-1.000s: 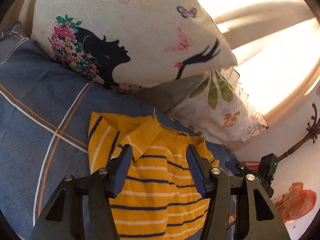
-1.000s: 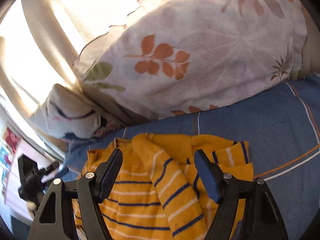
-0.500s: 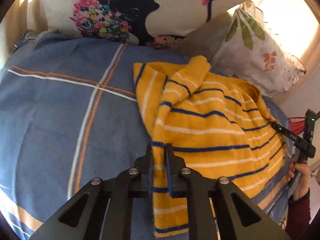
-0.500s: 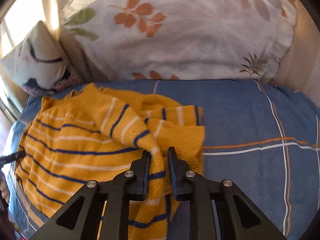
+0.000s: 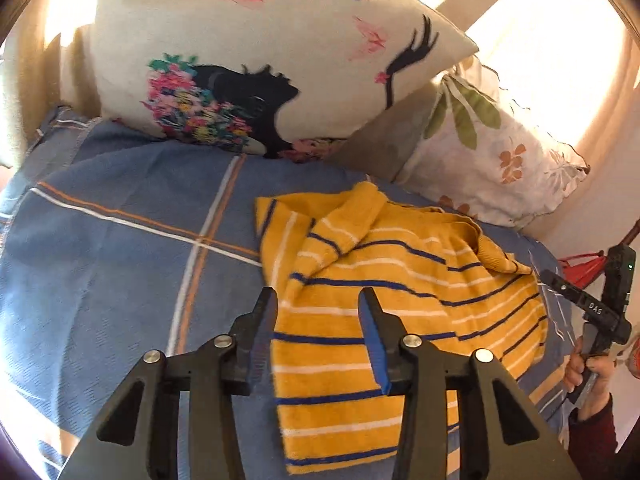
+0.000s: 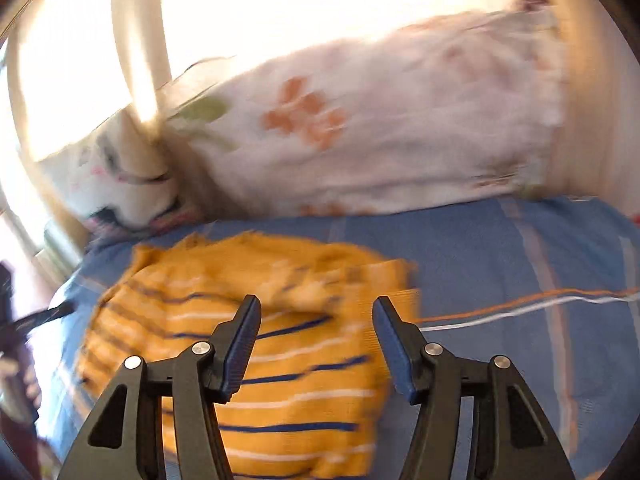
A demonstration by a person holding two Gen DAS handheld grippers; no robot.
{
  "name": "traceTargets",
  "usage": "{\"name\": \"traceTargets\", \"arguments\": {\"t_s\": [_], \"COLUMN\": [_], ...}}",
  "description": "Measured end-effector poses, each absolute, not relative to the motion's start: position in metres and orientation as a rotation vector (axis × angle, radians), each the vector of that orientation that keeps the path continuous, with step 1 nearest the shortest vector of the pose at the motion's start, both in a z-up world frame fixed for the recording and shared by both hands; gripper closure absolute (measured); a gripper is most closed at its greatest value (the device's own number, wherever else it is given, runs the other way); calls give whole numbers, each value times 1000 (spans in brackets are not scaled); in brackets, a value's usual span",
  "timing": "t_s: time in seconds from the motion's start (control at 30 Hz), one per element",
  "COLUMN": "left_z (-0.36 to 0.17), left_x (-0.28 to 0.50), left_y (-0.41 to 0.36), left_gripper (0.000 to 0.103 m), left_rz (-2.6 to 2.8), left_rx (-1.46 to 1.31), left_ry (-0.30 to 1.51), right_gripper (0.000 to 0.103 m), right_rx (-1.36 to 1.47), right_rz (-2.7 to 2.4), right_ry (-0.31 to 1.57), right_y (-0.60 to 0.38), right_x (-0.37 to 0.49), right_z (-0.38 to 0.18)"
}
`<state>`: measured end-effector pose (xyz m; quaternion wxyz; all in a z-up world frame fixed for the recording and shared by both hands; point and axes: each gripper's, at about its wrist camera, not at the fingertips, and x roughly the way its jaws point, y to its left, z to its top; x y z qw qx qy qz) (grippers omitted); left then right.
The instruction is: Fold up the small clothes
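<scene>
A small yellow sweater (image 5: 384, 304) with blue and white stripes lies partly folded on the blue checked bedspread (image 5: 120, 272). One sleeve lies folded across its body. My left gripper (image 5: 318, 320) is open and empty, just above the sweater's near left edge. In the right wrist view, which is blurred by motion, the sweater (image 6: 280, 340) lies below my right gripper (image 6: 316, 328), which is open and empty. The right gripper also shows in the left wrist view (image 5: 576, 304) at the far right edge of the bed.
A white pillow (image 5: 280, 52) printed with a woman's profile and flowers leans at the back. A leaf-print pillow (image 5: 492, 148) lies next to it, also in the right wrist view (image 6: 380, 128). Bright curtains (image 6: 280, 4) hang behind. The bedspread (image 6: 520, 264) extends right of the sweater.
Both grippers were shut on sweater folds half a second ago. Both have let go, opened, and pulled back above the garment. The sweater now lies on the bedspread.
</scene>
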<state>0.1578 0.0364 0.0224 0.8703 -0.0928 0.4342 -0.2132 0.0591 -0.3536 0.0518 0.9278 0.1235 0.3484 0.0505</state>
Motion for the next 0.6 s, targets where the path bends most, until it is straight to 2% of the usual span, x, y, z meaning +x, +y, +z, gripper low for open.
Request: {"name": "traceTargets", "arguments": {"t_s": [0.13,0.23,0.33,0.53,0.57,0.6], "left_z": [9,1,-5,-15,-15,-13], "left_x": [190,216,241,254,254,252], "left_y": [-7,-11,0,29,35,41], "left_gripper": [61,61,61,61,61,61], "left_rz": [-495,-463,-419,-436,-443,-448], "left_rx": [-158,-203,-276,-468,-496,-517], "left_ry": [984,1028,1039,1036,1035,1030], "right_gripper": [41,43,43,42,42,36], "right_rx": [241,251,244,410,419,421], "right_rz": [281,287,161,-25,-47,-80], "right_ry": [835,935,881,860,858,853], "right_y": [-314,-308,-322,-368,-372,-377], "right_x": [104,143,170,202,204,202], "right_z": [29,7,8,2,3,5]}}
